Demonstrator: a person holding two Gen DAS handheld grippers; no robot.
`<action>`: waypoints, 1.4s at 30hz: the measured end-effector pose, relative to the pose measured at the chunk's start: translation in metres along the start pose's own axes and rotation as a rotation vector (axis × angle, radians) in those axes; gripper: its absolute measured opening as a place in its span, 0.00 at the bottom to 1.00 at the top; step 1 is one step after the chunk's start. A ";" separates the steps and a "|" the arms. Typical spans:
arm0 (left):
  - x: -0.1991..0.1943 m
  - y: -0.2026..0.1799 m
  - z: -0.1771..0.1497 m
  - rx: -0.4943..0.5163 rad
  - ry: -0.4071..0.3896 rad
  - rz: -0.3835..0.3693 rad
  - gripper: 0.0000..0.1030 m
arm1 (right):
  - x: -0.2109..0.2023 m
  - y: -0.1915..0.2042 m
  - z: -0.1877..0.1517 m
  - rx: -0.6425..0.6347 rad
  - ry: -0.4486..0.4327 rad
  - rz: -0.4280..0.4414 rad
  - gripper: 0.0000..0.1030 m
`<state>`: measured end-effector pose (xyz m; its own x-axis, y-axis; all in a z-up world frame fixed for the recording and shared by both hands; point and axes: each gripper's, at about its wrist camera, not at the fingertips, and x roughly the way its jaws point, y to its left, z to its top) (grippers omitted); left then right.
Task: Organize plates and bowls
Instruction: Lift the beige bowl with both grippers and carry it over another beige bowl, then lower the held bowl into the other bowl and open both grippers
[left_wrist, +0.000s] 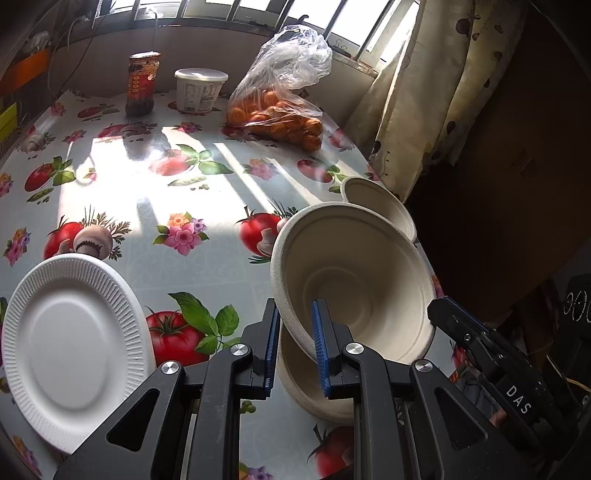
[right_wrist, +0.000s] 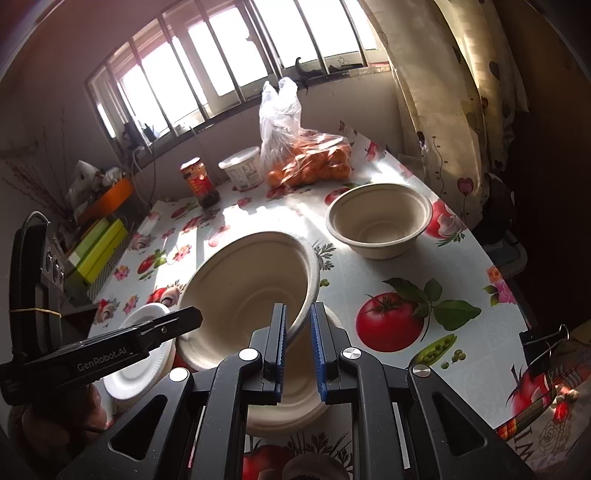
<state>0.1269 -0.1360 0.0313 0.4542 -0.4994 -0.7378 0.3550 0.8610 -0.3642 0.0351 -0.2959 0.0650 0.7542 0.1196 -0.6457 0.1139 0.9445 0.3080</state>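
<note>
1. Three beige bowls are showing: a tilted bowl (left_wrist: 354, 273) is being held up off the table between both grippers, a second bowl (left_wrist: 314, 387) is sitting right under it on the tablecloth (left_wrist: 207, 258), and a third bowl (right_wrist: 380, 221) is standing apart, nearer the curtain (left_wrist: 417, 96).
2. One white ribbed plate (left_wrist: 74, 350) is lying flat on the table, off to the left side in the left wrist view.
3. The left gripper (left_wrist: 295, 343) is pinching the tilted bowl's rim, jaws narrow, one blue pad outside the wall and one inside.
4. The right gripper (right_wrist: 298, 347) is doing the same on the opposite rim, jaws drawn tight with the thin edge running between the blue pads.
5. At the back of the table three other things are standing in a row: one dark jar (left_wrist: 142, 85) with a red label, one white lidded tub (left_wrist: 199, 90) and one clear plastic bag (left_wrist: 284, 96) full of orange fruit.
6. Writing now: the right gripper's arm, seen from the left wrist camera, is showing "DAS"; the left gripper's arm, seen from the right wrist camera, is reading "GenRobot.AI".
7. The jar's label and the tub's printed panel are too small to read.
8. The tablecloth is showing printed tomatoes, mushrooms, peas and pink flowers, with sunlight striping across it from the barred window (right_wrist: 207, 62).
</note>
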 end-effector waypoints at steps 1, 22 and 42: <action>0.000 -0.001 -0.002 0.004 0.004 0.001 0.18 | -0.001 0.000 -0.002 0.001 0.001 -0.001 0.13; 0.012 -0.008 -0.025 0.034 0.066 0.007 0.18 | -0.003 -0.012 -0.030 0.030 0.037 -0.031 0.14; 0.016 -0.009 -0.028 0.031 0.075 0.022 0.18 | 0.001 -0.014 -0.036 0.037 0.050 -0.030 0.15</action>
<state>0.1087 -0.1489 0.0065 0.3998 -0.4709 -0.7864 0.3710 0.8677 -0.3309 0.0111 -0.2979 0.0350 0.7167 0.1074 -0.6891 0.1607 0.9360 0.3131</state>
